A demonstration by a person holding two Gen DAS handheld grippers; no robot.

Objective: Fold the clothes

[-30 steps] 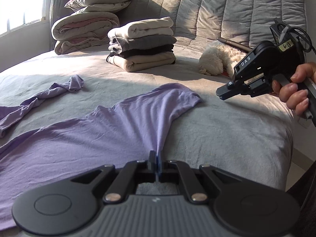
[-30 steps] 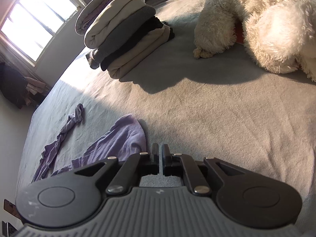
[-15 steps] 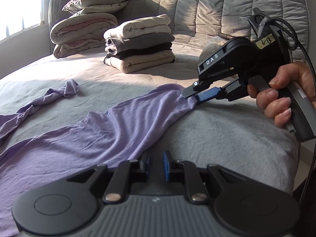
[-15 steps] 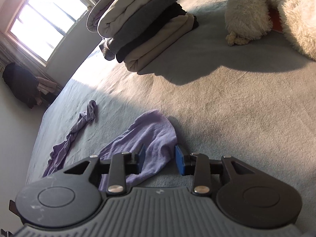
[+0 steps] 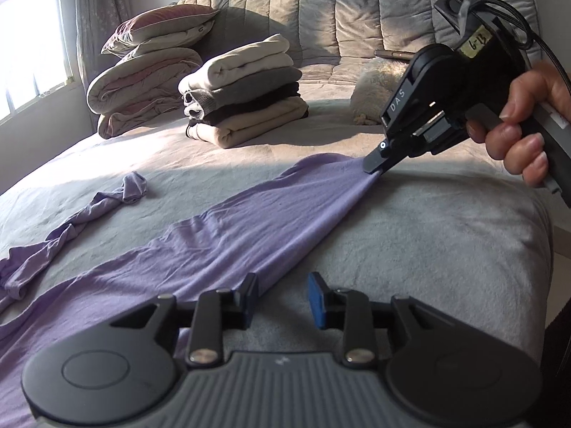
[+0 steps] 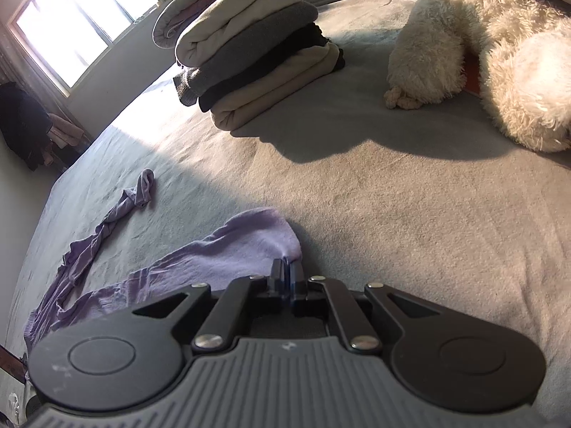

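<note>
A grey bed (image 5: 428, 235) beside a sunlit window (image 6: 78, 18) carries a stack of folded clothes (image 5: 246, 92) and a spread purple garment (image 5: 228, 235), partly cut off below. The right gripper (image 6: 285, 271) pinches its sleeve end; the left gripper (image 5: 282, 297), fingers just parted, straddles its edge.

My shirt (image 5: 249, 221) sprawls across the near bed (image 5: 428, 235); folded stack (image 5: 246, 103) sits far behind it, pillows (image 5: 142, 71) to its left.
</note>
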